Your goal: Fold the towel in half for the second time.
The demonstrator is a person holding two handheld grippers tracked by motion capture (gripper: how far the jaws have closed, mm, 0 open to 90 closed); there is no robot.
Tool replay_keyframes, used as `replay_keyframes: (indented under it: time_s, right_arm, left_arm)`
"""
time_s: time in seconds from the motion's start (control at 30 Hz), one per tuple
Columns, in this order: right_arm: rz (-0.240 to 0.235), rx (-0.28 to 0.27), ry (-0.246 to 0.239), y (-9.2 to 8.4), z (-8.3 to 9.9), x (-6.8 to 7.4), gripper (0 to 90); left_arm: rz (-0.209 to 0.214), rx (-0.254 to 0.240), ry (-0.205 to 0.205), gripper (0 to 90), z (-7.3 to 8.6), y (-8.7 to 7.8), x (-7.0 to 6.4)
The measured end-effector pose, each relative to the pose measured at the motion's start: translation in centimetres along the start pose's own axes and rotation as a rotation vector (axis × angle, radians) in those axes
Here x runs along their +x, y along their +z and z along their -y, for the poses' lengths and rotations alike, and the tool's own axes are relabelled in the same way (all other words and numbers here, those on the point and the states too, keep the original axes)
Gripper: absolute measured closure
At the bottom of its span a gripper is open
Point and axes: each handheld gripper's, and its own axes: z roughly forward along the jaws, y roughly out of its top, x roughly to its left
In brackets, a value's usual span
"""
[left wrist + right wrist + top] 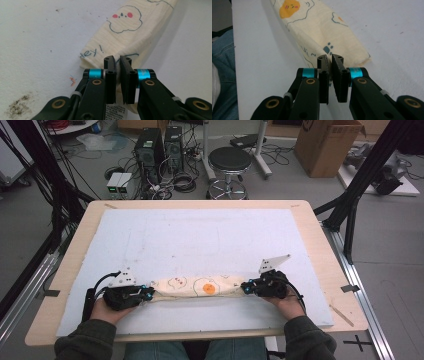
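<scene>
Both tongs, left [149, 293] and right [246, 287], pinch the folded cloth's [200, 286] opposite ends.

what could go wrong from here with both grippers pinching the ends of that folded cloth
1. The left gripper and right gripper each pinch only a thin edge at an end of the folded cloth; an uneven pull could let one end slip out.
2. The cloth is folded in layers; the jaws may hold only some, so lifting could let the fold sag open.
3. The cloth lies near the front edge of the white mat, so dragging it toward the person could pull it off.
</scene>
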Motion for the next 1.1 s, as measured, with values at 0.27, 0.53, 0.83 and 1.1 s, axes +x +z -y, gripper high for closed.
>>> replay_keyframes:
  time_s: [0.27,0.53,0.83,1.1]
  right_arm:
    - [-0.01,0.005,0.002,-0.1,0.7,0.4,75.8]
    - [-0.05,-0.084,0.001,-1.9,-1.3,1.4,63.3]
    - [-0.04,-0.019,-0.027,1.0,-3.5,1.6,72.0]
    - [-0.043,0.042,-0.016,3.0,-2.5,1.8,72.7]
  left_arm:
    - [-0.003,0.006,0.004,79.5,0.3,0.2,-0.2]
    - [0.012,0.005,-0.001,68.4,0.3,0.1,-0.3]
    - [0.023,-0.04,-0.024,52.4,0.1,-0.9,-0.3]
    - [0.016,-0.115,-0.031,49.8,-0.4,-2.1,-0.2]
